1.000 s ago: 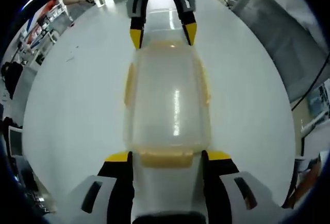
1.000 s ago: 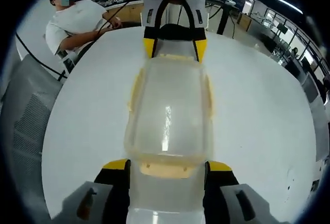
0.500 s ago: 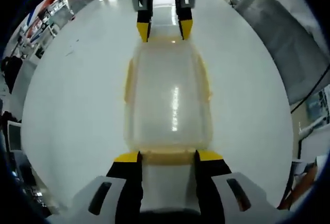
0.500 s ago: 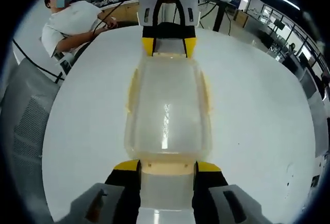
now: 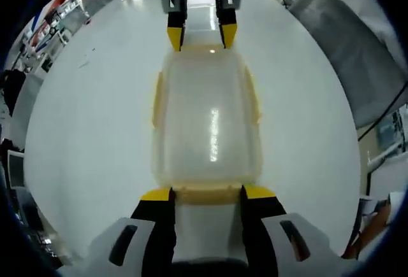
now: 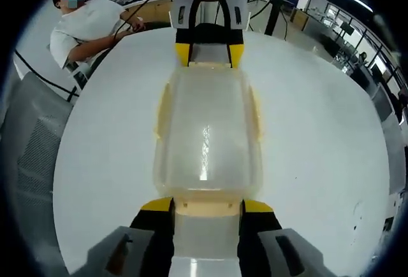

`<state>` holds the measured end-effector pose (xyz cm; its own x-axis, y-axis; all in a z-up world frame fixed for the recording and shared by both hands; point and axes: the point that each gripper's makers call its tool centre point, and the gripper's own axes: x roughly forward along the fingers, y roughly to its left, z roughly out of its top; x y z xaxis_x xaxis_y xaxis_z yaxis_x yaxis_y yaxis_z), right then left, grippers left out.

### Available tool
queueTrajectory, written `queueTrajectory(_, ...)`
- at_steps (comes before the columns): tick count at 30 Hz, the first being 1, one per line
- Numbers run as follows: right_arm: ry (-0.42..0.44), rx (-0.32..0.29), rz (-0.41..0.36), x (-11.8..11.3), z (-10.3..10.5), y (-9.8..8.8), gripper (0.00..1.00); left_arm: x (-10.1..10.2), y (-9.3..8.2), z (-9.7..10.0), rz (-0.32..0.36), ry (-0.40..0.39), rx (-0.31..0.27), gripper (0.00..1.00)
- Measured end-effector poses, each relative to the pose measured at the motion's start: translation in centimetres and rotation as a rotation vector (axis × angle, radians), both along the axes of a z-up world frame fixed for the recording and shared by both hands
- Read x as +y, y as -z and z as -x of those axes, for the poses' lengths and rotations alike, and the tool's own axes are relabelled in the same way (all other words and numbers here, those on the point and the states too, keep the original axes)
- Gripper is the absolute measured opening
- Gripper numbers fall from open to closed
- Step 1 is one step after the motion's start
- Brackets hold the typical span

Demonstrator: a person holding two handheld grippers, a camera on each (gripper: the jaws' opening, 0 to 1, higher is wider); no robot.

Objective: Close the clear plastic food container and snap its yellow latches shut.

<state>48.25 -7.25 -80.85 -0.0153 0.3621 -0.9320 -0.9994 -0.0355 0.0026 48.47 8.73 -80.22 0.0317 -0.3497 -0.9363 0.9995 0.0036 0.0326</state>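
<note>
opposed close views, shared container point(image 5: 207, 127)

No text, label, brand, number or sign can be read in either view. The clear container point(image 5: 207, 124) carries no printing that shows (only a streak of reflected light on its lid), and the shelves point(image 5: 54, 19) at the room's far edge are too small and blurred to read.
</note>
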Motion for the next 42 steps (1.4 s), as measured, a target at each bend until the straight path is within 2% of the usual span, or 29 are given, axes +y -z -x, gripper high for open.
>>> queueTrajectory(8, 0.002, 0.001, -0.007, -0.1, -0.1, 0.0, 0.35, 0.0, 0.2, 0.0, -0.031, -0.019, 0.002, 0.38)
queueTrajectory(12, 0.007, -0.005, -0.013, -0.1, -0.1, 0.0, 0.35, 0.1, 0.2, -0.1, -0.013, -0.020, 0.004, 0.38)
queueTrajectory(14, 0.008, -0.007, -0.019, -0.1, 0.0, 0.0, 0.35, 0.1, 0.2, 0.0, -0.005, -0.014, -0.008, 0.38)
queueTrajectory(16, 0.024, -0.011, -0.008, -0.1, 0.0, -0.1, 0.35, 0.1, 0.0, -0.2, -0.006, -0.050, -0.021, 0.37)
queueTrajectory(18, -0.004, -0.049, 0.001, 0.1, -0.1, -0.3, 0.35, 0.2, -0.1, -0.2, -0.025, -0.047, -0.049, 0.37)
queueTrajectory(19, -0.012, -0.041, -0.021, 0.4, 0.1, -0.7, 0.35, 0.6, -0.2, 0.0, -0.054, -0.064, -0.038, 0.36)
queueTrajectory(20, 0.017, -0.028, -0.026, 0.4, 0.0, -0.9, 0.35, 0.5, -0.5, 0.0, -0.043, -0.070, -0.043, 0.36)
queueTrajectory(21, 0.013, -0.029, -0.018, 0.1, 0.1, -1.0, 0.35, 0.4, -1.1, 0.1, -0.023, -0.062, -0.047, 0.36)
queueTrajectory(24, 0.009, -0.028, -0.041, 0.1, 0.3, -2.0, 0.34, 0.5, -2.1, 0.4, -0.021, -0.059, -0.047, 0.36)
queueTrajectory(32, 0.004, -0.042, -0.054, 0.4, 0.9, -3.7, 0.34, 0.6, -3.7, 0.4, -0.047, -0.054, -0.070, 0.36)
queueTrajectory(42, 0.015, -0.082, -0.068, -0.5, 0.8, -6.1, 0.35, -0.3, -6.4, 0.2, -0.040, -0.047, -0.109, 0.36)
